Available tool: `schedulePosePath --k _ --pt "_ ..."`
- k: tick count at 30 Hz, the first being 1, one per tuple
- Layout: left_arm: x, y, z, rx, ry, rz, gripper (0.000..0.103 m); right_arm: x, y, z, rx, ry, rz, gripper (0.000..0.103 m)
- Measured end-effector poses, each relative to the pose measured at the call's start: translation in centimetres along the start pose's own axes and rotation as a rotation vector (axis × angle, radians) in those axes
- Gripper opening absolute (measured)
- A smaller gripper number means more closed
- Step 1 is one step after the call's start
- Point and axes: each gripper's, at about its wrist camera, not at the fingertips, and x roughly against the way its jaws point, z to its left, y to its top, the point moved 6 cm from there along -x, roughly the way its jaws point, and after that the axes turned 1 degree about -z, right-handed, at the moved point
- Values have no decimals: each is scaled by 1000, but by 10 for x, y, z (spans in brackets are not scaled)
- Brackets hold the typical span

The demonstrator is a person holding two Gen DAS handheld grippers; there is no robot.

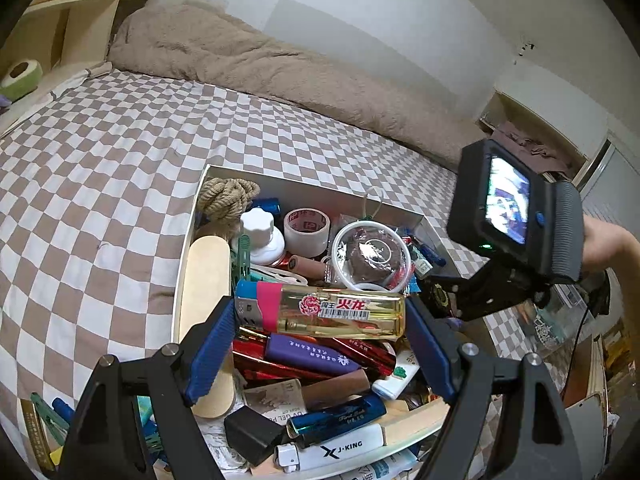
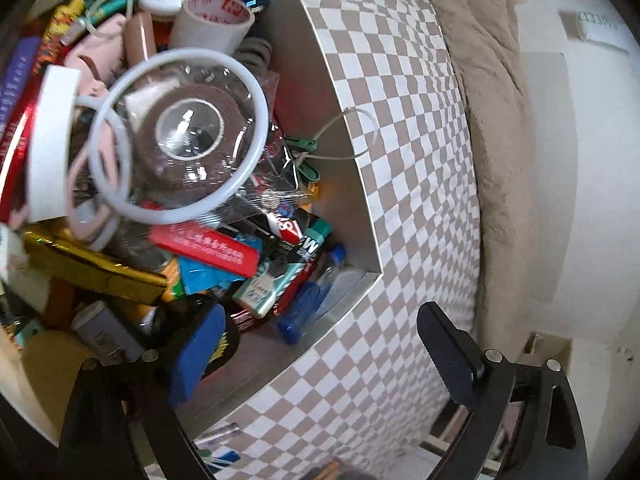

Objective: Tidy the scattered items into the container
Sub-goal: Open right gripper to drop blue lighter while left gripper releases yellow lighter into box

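Two tongs over your crammed container (image 1: pixel 304 188) on the bed (image 1: pixel 100 152)!
Left tongs (image 1: pixel 320 336) pinch the yellow lighter (image 1: pixel 324 310) lengthwise above the pile; right tongs (image 2: pixel 320 364) spread, seemingly empty, straddling its near wall.

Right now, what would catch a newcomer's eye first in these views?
The big yellow lighter held crosswise in the left claw, above a box heaped with clutter. Next, the clear round lid on top of the pile, and the checkered bedsheet under the box.
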Motion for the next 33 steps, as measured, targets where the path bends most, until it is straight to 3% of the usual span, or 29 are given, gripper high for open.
schedulePosePath --k 7,12,18,26,33 --pt "-3 -1 2 0 2 9 83 28 -8 3 -126 79 -132 97" --pt "-4 0 4 8 0 8 83 49 -12 -4 -335 129 -261 97" --pt "-1 5 3 28 -40 -20 83 57 -18 -12 -604 174 -345 97" --pt "-7 18 -3 -7 -19 -26 83 60 -37 -4 -861 239 -374 97" --pt "-20 18 -16 -55 -3 -12 83 60 -53 18 -969 308 -379 97"
